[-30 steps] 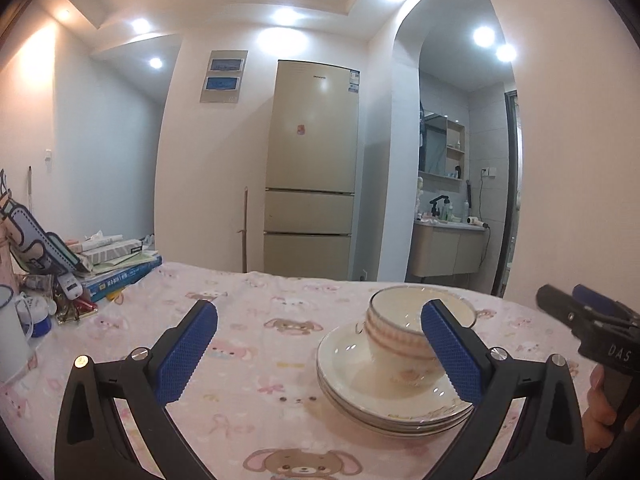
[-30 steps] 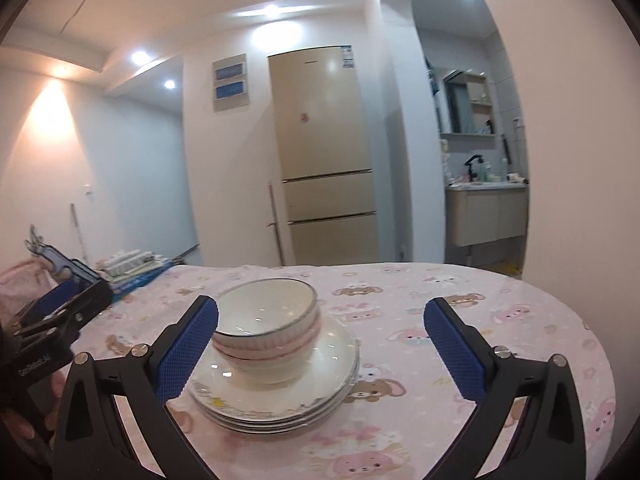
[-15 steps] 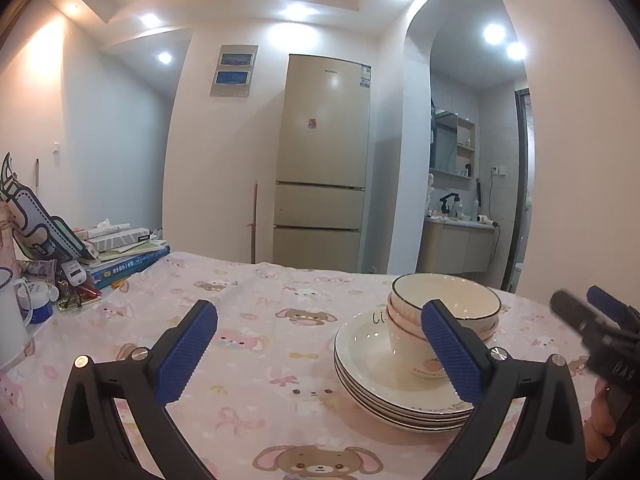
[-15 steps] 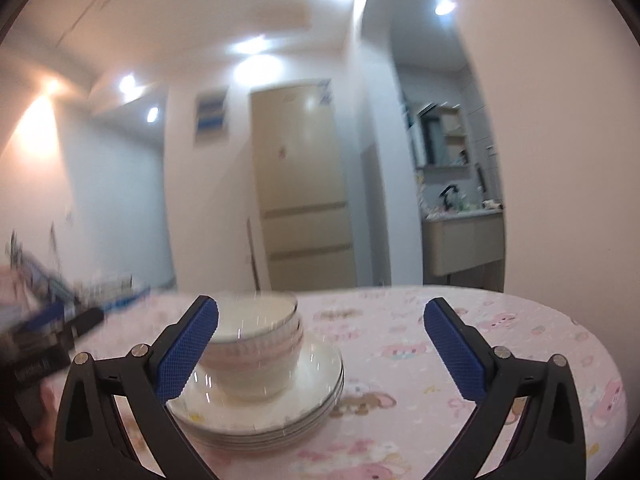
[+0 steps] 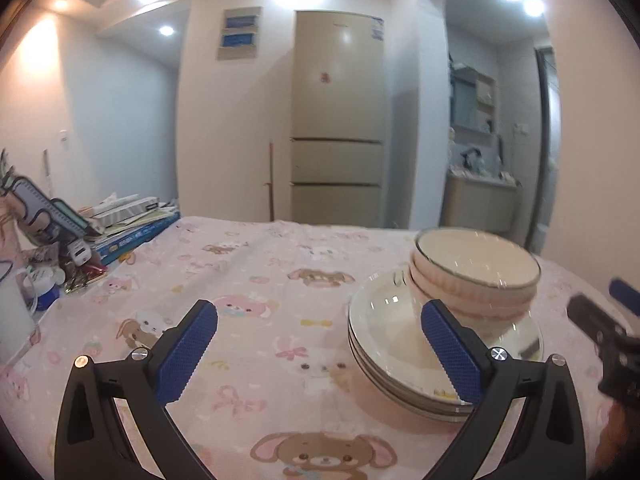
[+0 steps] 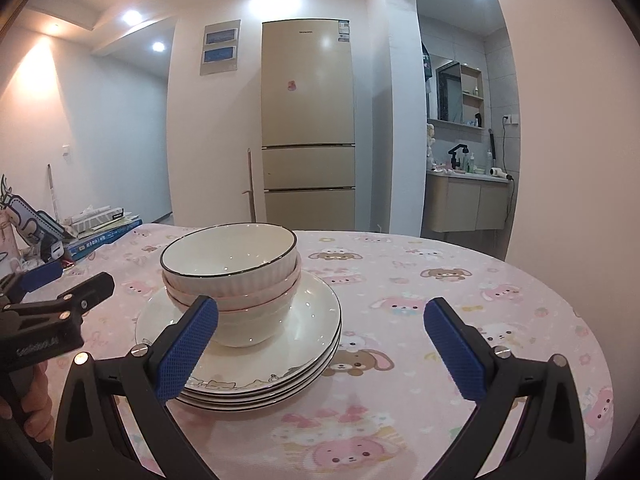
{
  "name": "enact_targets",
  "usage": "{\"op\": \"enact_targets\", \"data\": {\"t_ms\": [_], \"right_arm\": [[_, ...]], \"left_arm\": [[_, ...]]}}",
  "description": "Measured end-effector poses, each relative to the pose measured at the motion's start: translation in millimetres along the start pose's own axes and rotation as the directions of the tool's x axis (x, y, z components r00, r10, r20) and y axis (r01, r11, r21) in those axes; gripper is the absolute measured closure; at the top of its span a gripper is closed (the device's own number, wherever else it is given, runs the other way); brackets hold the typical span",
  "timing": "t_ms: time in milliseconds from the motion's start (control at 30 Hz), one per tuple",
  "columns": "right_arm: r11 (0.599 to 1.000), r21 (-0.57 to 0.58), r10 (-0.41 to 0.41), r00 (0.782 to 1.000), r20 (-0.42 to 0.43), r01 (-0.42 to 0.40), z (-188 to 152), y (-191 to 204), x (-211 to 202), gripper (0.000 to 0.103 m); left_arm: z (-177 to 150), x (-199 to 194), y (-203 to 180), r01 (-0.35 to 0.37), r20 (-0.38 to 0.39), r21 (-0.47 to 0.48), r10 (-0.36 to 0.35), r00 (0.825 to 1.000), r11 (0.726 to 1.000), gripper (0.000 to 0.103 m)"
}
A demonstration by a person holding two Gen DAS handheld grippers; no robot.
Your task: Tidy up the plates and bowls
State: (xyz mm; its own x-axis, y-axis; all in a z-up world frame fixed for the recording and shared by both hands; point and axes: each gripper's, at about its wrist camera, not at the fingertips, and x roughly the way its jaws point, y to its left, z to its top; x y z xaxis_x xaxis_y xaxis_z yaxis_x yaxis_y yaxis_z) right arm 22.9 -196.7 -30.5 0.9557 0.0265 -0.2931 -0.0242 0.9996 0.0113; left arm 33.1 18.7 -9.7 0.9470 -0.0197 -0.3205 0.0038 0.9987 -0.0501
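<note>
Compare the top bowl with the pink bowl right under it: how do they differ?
The top bowl is cream-white with a thin dark rim line; the pink bowl has no dark line that shows. The top bowl shows its whole open inside, while the pink bowl shows only a band of its outer wall, being nested under it. Both have ribbed sides and sit upright on the stack of plates.

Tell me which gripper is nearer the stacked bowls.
Roughly equal, perhaps the right. The right gripper has the stacked bowls just beyond its left finger; the left gripper has them beyond its right finger.
</note>
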Motion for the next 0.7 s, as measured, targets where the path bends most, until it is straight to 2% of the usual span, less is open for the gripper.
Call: {"op": "enact_targets", "data": {"t_ms": [33,267,400,500,700], "right_arm": [[1.000,-0.001,-0.001,1.000,-0.001,0.001,0,0,0,0.000],[1.000,0.006,0.001,1.000,-0.002,-0.001,1,-2,0,0.000],[1.000,0.008,-0.003,1.000,-0.002,0.003,2,-3,0,0.000],[1.000,0.014,-0.011,1.000,-0.003,0.011,3,-4,1,0.000],[1.000,0.011,-0.009,1.000,-0.003,0.009,2,-4,0,0.000]], "left_arm": [[0,-1,-2,-0.006,0.011,0.001,0.006,1.000,1.000,0.000],[-2,-13,-10,0.135,0.029,0.065,-0.137,0.990,0.989,0.000],[-1,-12,-16,0.136,0.023,0.087,-0.138,0.990,0.987,0.000],[-1,-13,-12,0.092,0.030,0.058,-0.094,0.995,0.994,0.000],[-1,-13,-12,0.101,0.028,0.066,-0.103,0.994,0.993,0.000]]}}
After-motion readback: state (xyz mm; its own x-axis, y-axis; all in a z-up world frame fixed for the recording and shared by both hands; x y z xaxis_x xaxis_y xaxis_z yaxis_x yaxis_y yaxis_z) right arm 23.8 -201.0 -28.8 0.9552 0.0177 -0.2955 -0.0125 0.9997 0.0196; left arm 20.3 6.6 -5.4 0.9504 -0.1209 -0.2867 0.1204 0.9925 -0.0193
